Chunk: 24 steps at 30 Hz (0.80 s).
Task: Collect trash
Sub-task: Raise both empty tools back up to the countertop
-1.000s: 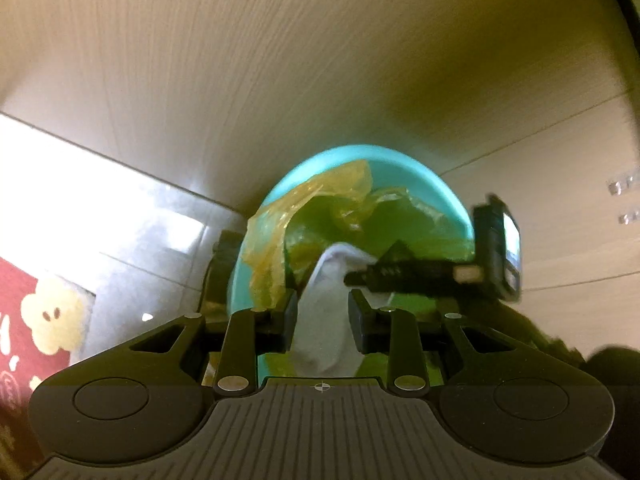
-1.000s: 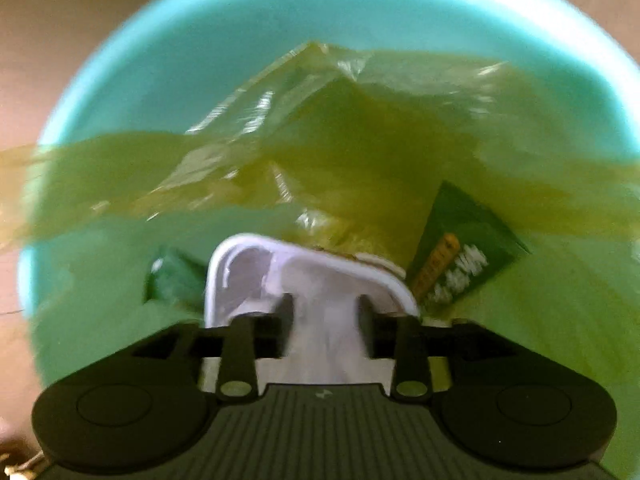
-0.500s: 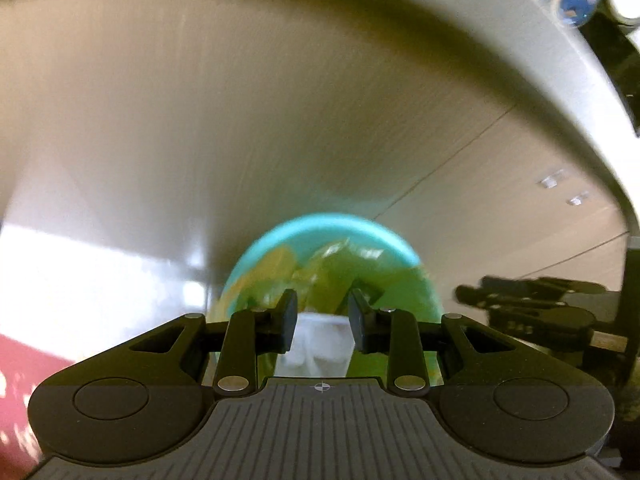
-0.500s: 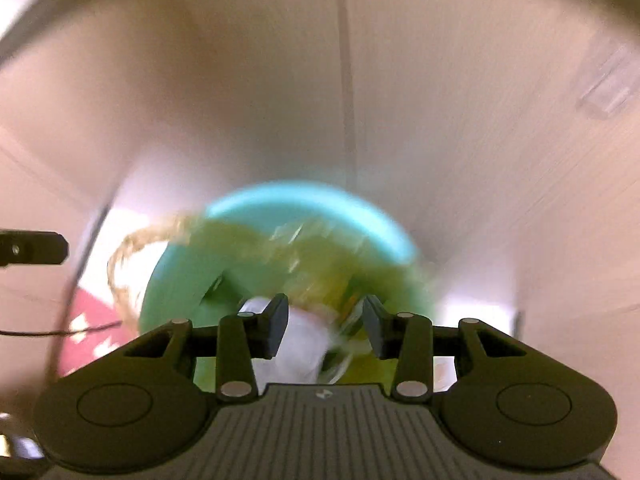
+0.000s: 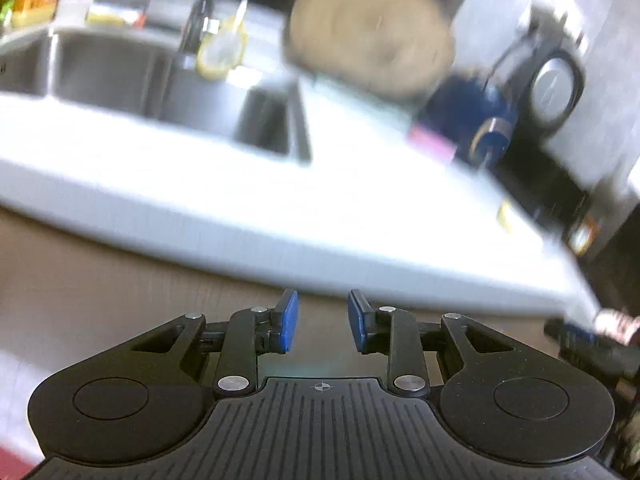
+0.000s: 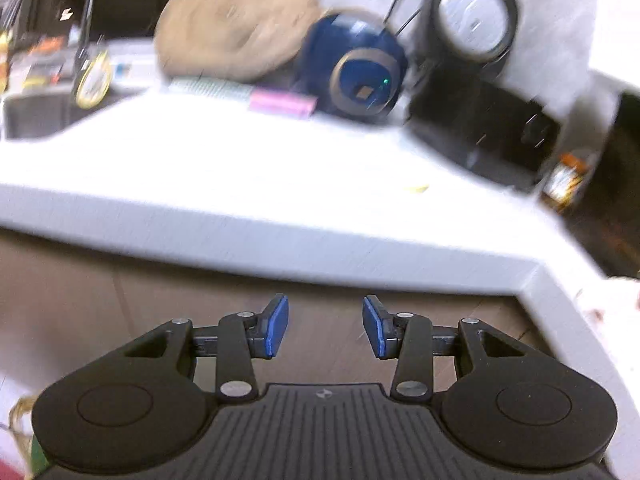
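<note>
In the left wrist view our left gripper [image 5: 322,320] is released, its blue pads [image 5: 289,322] apart with only the brown cabinet front [image 5: 120,280] showing between them. At twelve o'clock beyond it runs the white desk [image 5: 280,200], badly blurred. On it, at about eleven o'clock, we see a steel sink [image 5: 160,80] with a faucet [image 5: 200,12] behind it. At about one o'clock a round tan board [image 5: 372,28] leans upright, with a dark blue round appliance [image 5: 476,120] just beside it toward two o'clock.

In the right wrist view our right gripper [image 6: 325,326] is likewise released, nothing between its pads [image 6: 276,330]. The desk edge [image 6: 320,240] crosses at twelve o'clock. A small yellow scrap [image 6: 416,189], possibly trash, lies on the desk at about one o'clock, well apart from the gripper; it is too blurred for us to name. The tan board [image 6: 232,20] stands at eleven o'clock and the blue appliance [image 6: 356,68] near twelve.
</note>
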Motion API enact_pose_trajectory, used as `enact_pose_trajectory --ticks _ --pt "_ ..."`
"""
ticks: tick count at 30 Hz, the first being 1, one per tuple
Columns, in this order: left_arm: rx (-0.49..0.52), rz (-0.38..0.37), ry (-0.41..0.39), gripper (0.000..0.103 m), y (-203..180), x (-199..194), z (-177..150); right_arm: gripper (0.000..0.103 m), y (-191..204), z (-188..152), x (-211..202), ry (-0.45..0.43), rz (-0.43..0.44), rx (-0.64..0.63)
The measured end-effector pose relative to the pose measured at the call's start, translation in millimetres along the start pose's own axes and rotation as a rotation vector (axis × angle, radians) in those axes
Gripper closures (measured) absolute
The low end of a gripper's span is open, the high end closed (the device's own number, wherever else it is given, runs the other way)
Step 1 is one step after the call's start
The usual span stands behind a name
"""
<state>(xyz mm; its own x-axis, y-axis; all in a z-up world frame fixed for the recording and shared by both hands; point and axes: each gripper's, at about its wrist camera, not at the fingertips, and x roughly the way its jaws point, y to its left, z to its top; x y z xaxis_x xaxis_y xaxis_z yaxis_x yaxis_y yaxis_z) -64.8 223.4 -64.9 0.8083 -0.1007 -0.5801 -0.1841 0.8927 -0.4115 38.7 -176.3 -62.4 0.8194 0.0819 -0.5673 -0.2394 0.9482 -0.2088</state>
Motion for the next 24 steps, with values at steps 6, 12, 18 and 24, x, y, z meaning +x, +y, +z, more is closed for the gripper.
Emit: enact_pose_trajectory --ticks 6,12,18,24 --pt "0.009 -0.029 -0.098 0.072 -23.9 8.3 48.0 0.062 -18.8 23.2 5.2 -0.089 -0.054 -0.015" --pt "0.033 0.000 -0.108 0.072 -53.5 47.2 74.0 0.062 -25.5 38.6 24.5 -0.170 -0.063 -0.008" --pt "0.081 -0.031 -0.145 0.072 -101.2 85.6 102.7 0.062 -62.7 86.4 67.0 -0.196 0.017 0.083" --pt "0.055 -0.059 -0.181 0.072 -142.6 117.8 137.3 0.047 -81.9 144.3 135.4 -0.129 0.195 0.116"
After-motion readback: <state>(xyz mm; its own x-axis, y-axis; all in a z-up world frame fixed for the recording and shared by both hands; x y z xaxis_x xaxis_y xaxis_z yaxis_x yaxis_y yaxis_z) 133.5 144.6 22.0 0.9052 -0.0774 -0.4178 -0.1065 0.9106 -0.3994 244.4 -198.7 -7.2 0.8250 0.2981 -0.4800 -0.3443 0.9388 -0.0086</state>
